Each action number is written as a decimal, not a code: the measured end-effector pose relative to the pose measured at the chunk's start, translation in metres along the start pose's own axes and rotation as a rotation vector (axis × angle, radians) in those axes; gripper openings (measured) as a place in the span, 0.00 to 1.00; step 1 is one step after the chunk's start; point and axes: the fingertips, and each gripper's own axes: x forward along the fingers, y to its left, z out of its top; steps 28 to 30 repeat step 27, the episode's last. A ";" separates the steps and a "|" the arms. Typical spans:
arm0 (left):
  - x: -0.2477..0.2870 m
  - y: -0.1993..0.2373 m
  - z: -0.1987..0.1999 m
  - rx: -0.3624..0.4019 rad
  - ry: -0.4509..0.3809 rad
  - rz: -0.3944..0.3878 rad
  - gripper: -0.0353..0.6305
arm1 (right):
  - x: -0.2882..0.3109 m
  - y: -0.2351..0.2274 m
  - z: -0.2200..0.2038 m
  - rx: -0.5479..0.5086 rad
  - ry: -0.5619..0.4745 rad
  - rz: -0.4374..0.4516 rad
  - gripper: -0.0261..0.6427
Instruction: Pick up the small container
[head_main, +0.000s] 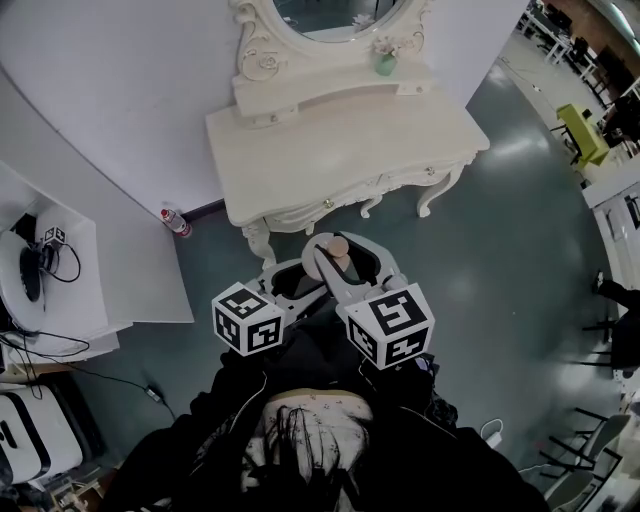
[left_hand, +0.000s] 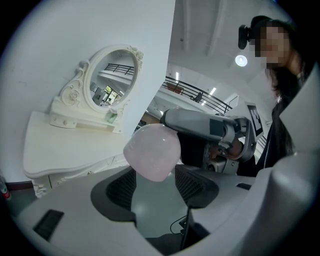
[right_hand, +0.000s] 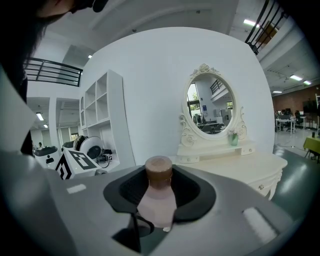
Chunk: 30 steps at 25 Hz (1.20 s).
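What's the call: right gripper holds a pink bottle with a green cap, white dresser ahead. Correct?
No: the cap is brown, not green. Right gripper holds a pink bottle with a brown cap, white dresser ahead. The right gripper view shows it.

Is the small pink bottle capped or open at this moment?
Capped. The right gripper view shows a brown cap seated on the pink bottle, which stands upright between the jaws of the right gripper.

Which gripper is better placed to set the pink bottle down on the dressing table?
Right. The right gripper already has the pink bottle between its jaws, with the dressing table ahead. The left gripper has its jaws apart near the bottle's base, apparently not gripping it.
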 end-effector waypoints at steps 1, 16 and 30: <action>-0.001 -0.001 -0.002 -0.001 -0.001 -0.002 0.39 | -0.001 0.002 -0.001 -0.002 0.002 -0.002 0.26; -0.016 -0.008 -0.017 0.004 0.001 -0.004 0.39 | -0.010 0.020 -0.012 -0.011 0.000 -0.003 0.26; -0.018 -0.008 -0.014 0.019 -0.004 -0.009 0.39 | -0.009 0.022 -0.009 -0.020 -0.008 -0.009 0.26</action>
